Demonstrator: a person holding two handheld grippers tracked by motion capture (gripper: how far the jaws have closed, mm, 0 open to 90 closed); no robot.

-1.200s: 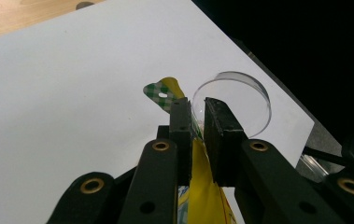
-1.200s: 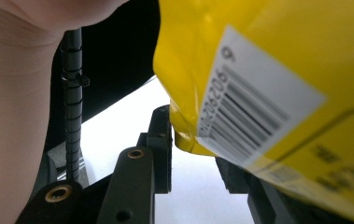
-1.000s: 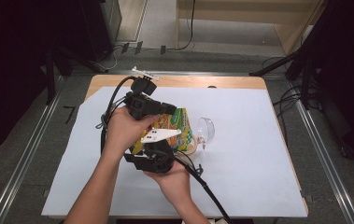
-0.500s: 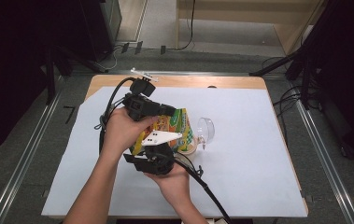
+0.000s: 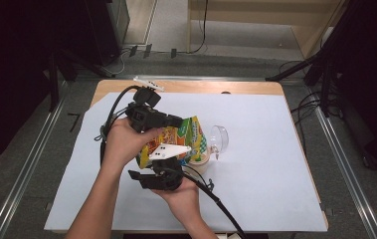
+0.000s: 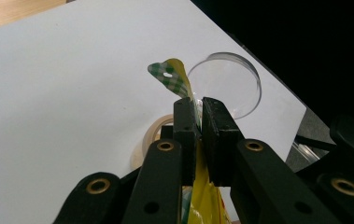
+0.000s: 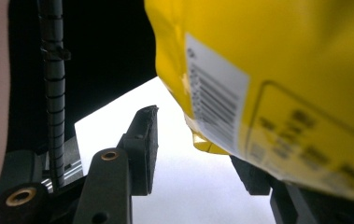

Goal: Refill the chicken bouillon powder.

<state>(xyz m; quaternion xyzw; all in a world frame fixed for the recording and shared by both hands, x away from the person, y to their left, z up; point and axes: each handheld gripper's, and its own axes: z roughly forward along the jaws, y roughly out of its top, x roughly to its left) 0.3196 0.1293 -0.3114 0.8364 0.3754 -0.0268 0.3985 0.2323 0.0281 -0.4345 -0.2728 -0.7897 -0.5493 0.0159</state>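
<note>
Two hands met over the white sheet (image 5: 275,164) on the tabletop in the high view, the left gripper (image 5: 173,121) and the right gripper (image 5: 168,172) holding a yellow snack bag (image 5: 176,142) up between them, beside a clear lid (image 5: 219,138) and a roll of tape (image 5: 199,162). In the left gripper view, the left gripper (image 6: 197,122) was pinched tight on the bag's green-checked top edge (image 6: 171,74). In the right gripper view, the right gripper (image 7: 200,154) had just been opening, its jaws spread, with the bag's lower corner (image 7: 202,140) hanging between them untouched.
</note>
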